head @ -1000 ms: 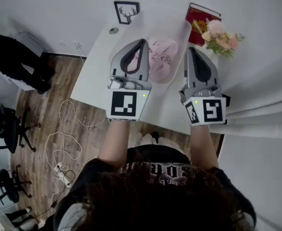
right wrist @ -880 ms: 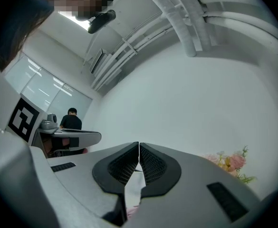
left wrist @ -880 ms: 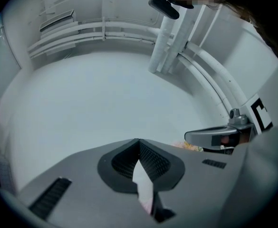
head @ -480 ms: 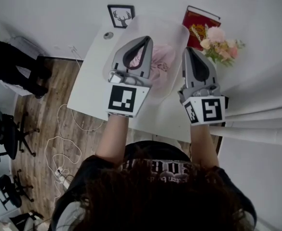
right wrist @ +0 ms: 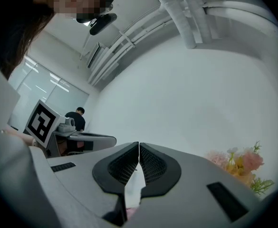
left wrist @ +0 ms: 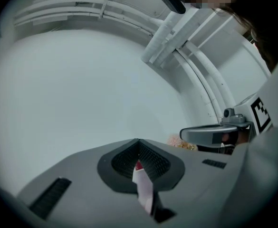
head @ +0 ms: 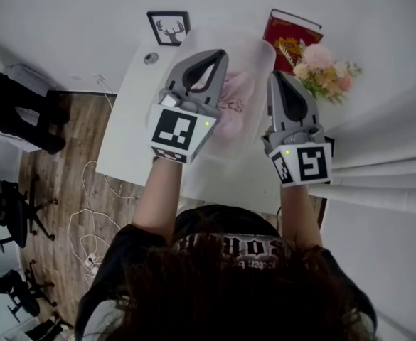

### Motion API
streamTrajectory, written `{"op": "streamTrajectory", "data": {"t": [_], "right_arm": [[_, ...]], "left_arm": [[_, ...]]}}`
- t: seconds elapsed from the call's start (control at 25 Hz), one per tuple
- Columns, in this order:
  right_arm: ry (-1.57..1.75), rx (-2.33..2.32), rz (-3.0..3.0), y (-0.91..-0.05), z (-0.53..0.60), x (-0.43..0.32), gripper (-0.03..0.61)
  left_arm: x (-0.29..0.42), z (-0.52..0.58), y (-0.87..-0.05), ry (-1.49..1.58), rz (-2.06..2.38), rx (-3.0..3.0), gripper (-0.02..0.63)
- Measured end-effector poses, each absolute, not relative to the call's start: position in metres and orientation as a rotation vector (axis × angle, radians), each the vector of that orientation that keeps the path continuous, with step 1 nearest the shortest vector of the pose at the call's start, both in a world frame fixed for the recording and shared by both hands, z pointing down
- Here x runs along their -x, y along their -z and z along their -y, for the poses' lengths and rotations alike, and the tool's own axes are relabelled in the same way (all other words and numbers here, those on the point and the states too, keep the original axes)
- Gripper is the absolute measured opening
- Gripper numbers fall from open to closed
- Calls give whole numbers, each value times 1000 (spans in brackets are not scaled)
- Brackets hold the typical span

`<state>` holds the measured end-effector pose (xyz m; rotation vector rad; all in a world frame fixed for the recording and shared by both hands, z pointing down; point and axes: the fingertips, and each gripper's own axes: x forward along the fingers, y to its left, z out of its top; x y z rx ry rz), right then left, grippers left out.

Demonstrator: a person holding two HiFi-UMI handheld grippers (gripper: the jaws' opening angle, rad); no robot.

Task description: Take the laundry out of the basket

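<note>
scene: a person stands at a white table [head: 126, 144] with 2 hand-held grippers raised over it.
basket: a pale, see-through basket [head: 259, 48] sits on the table near the wall.
laundry: a pink bundle [head: 237, 96] lies inside the basket; nothing is out of it yet.
left gripper: left gripper [head: 220, 53], jaws pressed together at the tips, empty.
right gripper: right gripper [head: 274, 77], jaws likewise together, gripping nothing.
laundry to tools: from above, the bundle shows between the 2 grippers; the left one overlaps its left edge, the right one sits at the basket's right rim. both seem to be above the cloth, not in it, though height is hard to judge from overhead.
nearby: flowers [head: 323, 64] and a red book [head: 291, 30] stand just beyond the basket, near the right gripper.
step in hand: reaching for the first grab.
doing it well: spread 1 pair of jaws before going down, tip them into the basket, bite a raised fold, lift straight up past the rim; the basket looks light, so the other gripper may need to steady it.
</note>
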<state>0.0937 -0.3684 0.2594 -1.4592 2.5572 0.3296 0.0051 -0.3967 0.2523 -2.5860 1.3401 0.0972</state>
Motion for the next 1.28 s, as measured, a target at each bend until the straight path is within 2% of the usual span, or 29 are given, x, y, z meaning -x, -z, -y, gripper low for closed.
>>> {"op": "streamTrajectory", "data": {"t": [0.16,0.24,0.44,0.6,0.88,1.28], "right_arm": [[-325,1474,-2546,-258,374,-97,28],[-325,1482,-2540,-258,376,-99,28],[-324,1495,-2541,-261,383,-102,28],[-323,1504,-2548,-263,390,-103,28],[-306,1529,-2554,-270,399,-108,28],[-259,1553,-2562,-281,403,-106,28]], "left_arm": [[-13,412,-261,7,-1263,2621,-4],[-20,418,-267,71,-1200,2651,67],[-40,434,-301,310,-1041,2697,160],[-59,450,-337,533,-881,2760,319],[-78,464,-426,955,-631,2775,441],[-85,485,-495,1207,-545,2802,451]]}}
